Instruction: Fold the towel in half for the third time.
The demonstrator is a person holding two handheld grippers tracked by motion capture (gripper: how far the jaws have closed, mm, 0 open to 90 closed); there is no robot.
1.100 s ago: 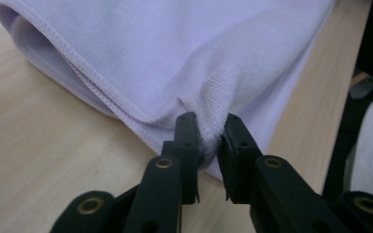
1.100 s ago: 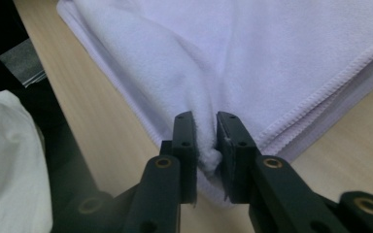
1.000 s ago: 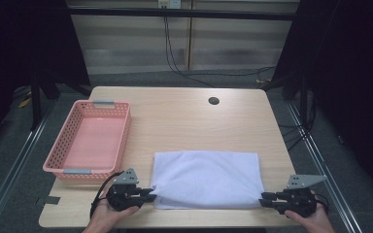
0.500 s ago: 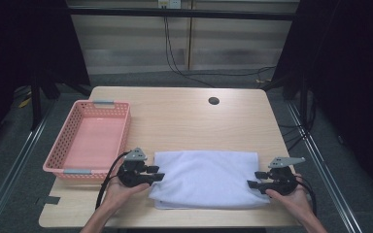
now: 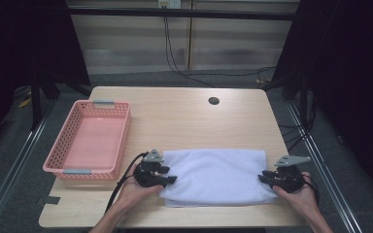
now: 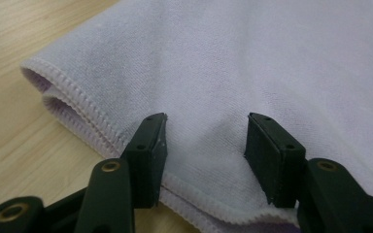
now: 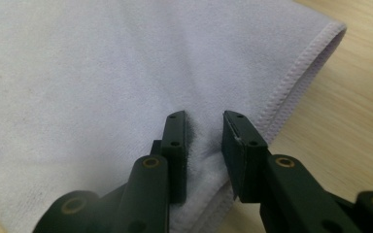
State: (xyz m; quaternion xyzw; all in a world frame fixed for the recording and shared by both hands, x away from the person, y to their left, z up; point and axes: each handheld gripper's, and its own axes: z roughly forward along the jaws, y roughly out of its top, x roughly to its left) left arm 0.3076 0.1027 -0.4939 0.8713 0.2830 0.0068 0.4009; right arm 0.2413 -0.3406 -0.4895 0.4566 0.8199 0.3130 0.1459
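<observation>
No text, label, brand, number or sign could be read anywhere in the pictures.
</observation>
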